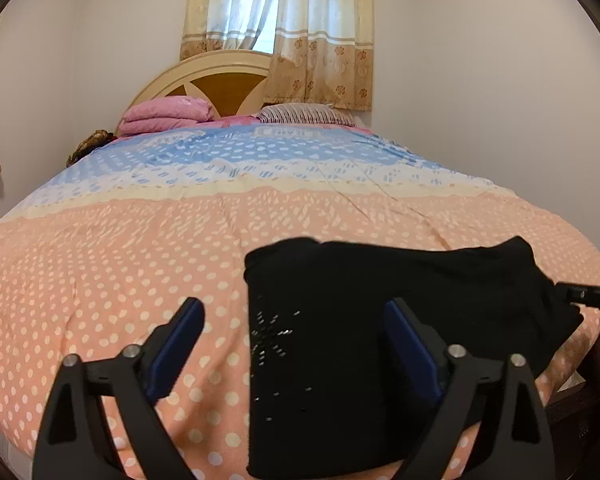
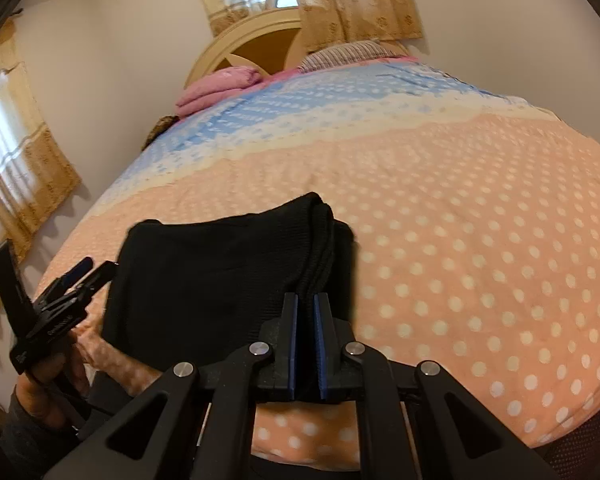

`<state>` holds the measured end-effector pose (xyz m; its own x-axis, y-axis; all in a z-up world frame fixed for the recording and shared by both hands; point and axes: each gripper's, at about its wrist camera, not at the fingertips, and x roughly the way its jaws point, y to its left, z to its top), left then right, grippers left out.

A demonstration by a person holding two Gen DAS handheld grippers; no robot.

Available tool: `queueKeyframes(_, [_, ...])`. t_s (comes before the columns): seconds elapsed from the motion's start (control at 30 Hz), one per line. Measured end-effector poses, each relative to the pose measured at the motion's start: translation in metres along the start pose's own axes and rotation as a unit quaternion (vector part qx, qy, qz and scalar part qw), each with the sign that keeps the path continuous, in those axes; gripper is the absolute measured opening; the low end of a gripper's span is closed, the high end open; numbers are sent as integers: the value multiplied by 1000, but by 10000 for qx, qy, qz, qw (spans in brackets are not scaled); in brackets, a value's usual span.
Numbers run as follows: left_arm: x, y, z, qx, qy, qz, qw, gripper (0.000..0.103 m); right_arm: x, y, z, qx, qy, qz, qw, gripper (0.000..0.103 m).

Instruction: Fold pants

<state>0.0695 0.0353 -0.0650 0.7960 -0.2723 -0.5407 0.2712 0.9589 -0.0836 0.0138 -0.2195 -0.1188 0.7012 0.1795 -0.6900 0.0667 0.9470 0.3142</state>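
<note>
Black pants [image 1: 420,300] lie folded into a thick stack near the front edge of the bed; a few small shiny studs show on the top layer. My left gripper [image 1: 294,312] is open wide just above the stack's left edge, one finger over the bedcover, the other over the fabric. In the right wrist view the pants [image 2: 220,272] fill the lower middle, and my right gripper [image 2: 308,298] is shut on the layered fold at their right side, black cloth pinched between the blue pads. The left gripper [image 2: 94,268] shows there at the pants' left side, held by a hand [image 2: 56,368].
The bedcover [image 1: 120,260] is peach with white dots, turning blue toward the headboard [image 1: 220,80]. A folded pink blanket [image 1: 168,114] and a striped pillow [image 1: 300,114] lie at the far end. Curtains [image 1: 320,40] hang behind. Walls stand close on both sides.
</note>
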Motion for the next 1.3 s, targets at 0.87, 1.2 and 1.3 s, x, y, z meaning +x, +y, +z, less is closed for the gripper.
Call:
queueKeyframes(0.87, [19, 7, -16, -10, 514, 172, 9985, 103, 15, 19, -19, -820, 261, 281, 9959, 46])
queueKeyframes(1.2, [20, 2, 3, 188, 416, 187, 9988, 103, 0, 52, 11, -1052, -296, 310, 9935, 47])
queueKeyframes(1.3, [29, -1, 10, 289, 468, 215, 9983, 103, 23, 51, 25, -905, -251, 312, 9951, 48])
